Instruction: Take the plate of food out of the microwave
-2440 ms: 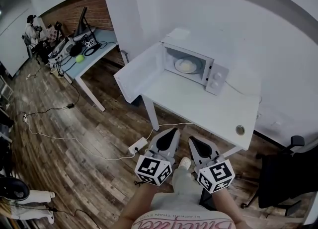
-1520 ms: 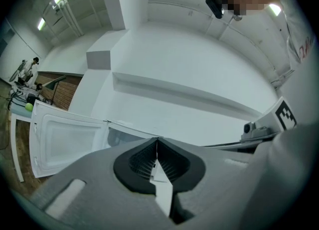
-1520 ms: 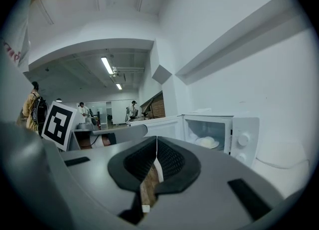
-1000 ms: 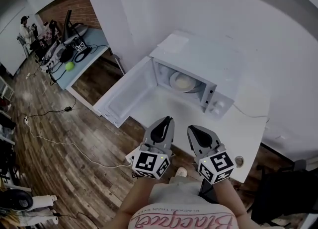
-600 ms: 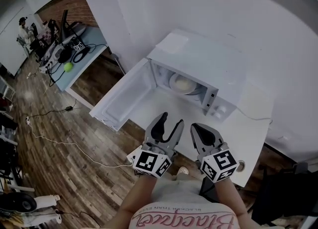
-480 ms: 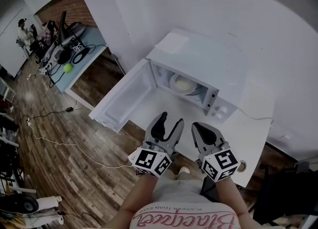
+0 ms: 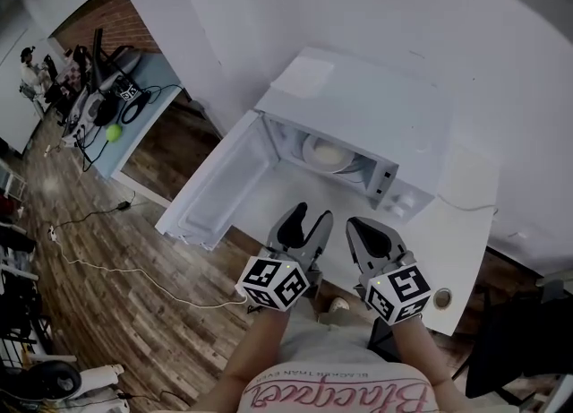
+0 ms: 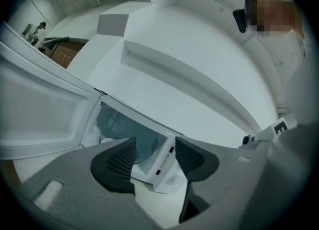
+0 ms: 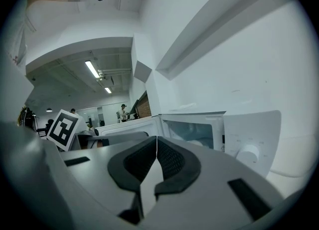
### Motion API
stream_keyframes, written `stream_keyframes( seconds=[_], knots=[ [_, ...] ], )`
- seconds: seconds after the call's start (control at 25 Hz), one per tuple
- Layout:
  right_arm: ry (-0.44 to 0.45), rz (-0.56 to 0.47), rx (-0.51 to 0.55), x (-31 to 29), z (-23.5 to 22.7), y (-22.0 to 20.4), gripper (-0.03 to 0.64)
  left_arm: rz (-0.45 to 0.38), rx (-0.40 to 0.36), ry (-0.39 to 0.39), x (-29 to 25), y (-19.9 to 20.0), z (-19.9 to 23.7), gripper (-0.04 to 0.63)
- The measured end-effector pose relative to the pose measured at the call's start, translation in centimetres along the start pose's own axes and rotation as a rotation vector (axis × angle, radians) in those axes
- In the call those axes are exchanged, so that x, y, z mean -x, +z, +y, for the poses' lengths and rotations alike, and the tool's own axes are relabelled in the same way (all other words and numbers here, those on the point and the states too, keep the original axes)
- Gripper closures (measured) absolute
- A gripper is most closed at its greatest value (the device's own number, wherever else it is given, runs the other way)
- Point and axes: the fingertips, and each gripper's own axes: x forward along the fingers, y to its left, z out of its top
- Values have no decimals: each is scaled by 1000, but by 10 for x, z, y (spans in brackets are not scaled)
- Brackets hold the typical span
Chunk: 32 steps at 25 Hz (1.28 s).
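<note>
Though unclear elsewhere, plate plain in head view.

Microwave: white casing, smooth, low sheen, looks like painted metal. Plate: white, glossy, ceramic-looking. Table: white top, smooth, matt. Floor: wood-look planks, visible grain, slight sheen. Brick wall: rough, matt. Left gripper: grey matt plastic shell; pads dark, finely ribbed.
</note>
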Motion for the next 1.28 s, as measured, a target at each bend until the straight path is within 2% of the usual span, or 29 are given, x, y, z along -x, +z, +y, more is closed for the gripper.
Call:
stream_keyframes(
  seconds=[0.08,0.6,0.76,1.04,1.28],
  knots=[
    [-15,-2,-3,-6,-3,0,603,16,11,-13,-8,-2,7,357],
    [-161,-57,1,-41,-14,16,603,104,-56,-123,-50,5,39,359],
    [-192,-57,-3,-50,-18,16,603,137,-11,-154,-63,-1,51,360],
    [-221,-48,-7,-73,-23,10,603,209,42,-148,-81,-27,85,390],
    [-232,-22,-10,-92,-25,3,603,294,205,-124,-97,-54,114,396]
  ],
)
